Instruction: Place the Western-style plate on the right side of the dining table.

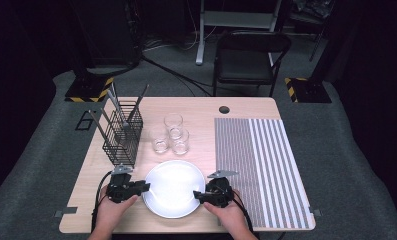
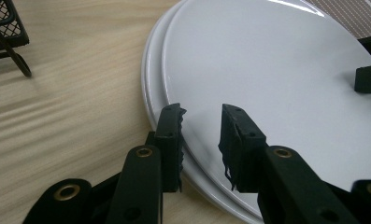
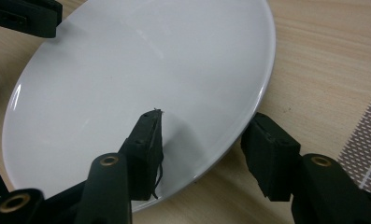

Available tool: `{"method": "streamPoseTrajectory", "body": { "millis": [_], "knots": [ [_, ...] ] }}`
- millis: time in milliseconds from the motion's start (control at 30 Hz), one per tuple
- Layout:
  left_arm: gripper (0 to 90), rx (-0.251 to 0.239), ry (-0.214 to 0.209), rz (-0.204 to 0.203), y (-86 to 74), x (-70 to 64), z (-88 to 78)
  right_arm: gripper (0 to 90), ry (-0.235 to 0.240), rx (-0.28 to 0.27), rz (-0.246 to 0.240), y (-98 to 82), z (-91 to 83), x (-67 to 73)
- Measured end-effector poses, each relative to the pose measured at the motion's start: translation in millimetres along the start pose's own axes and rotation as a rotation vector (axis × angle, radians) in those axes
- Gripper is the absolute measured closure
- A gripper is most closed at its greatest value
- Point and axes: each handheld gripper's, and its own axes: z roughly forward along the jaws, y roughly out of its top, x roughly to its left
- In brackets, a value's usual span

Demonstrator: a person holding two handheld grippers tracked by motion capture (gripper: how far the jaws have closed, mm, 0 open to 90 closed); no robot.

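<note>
In the left gripper view, the black wire-mesh basket (image 2: 5,23) is cut by the top-left edge. The round white ceramic plates (image 2: 267,70) are cut at the right edge; the lower plate is mostly hidden under the upper.

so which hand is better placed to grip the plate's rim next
Probably right: the right gripper has its jaws astride the plate rim, one over its face, one outside. The left gripper spans two stacked rims.
</note>
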Motion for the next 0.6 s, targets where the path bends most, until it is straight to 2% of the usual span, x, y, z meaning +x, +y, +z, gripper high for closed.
{"method": "streamPoseTrajectory", "body": {
  "millis": [33,267,400,567,600],
  "knots": [
    [68.9,-0.002,-0.001,-0.002,-0.2,-0.2,0.3,48.6,0.003,0.010,0.019,0.1,-1.0,0.6],
    [68.5,-0.017,-0.005,-0.010,-1.3,-1.2,2.9,49.8,-0.015,-0.021,-0.004,1.3,-3.3,0.4],
    [67.6,-0.009,0.001,-0.006,-1.2,-4.0,4.3,50.3,-0.011,-0.031,0.017,2.5,-6.4,-0.6],
    [65.8,-0.004,-0.005,0.003,-1.5,-6.3,7.6,50.7,-0.015,-0.056,0.021,4.2,-9.5,-3.5],
    [65.5,-0.005,-0.007,-0.006,-1.6,-8.0,8.7,50.7,-0.016,-0.055,0.020,4.4,-9.7,-4.4]
  ]
}}
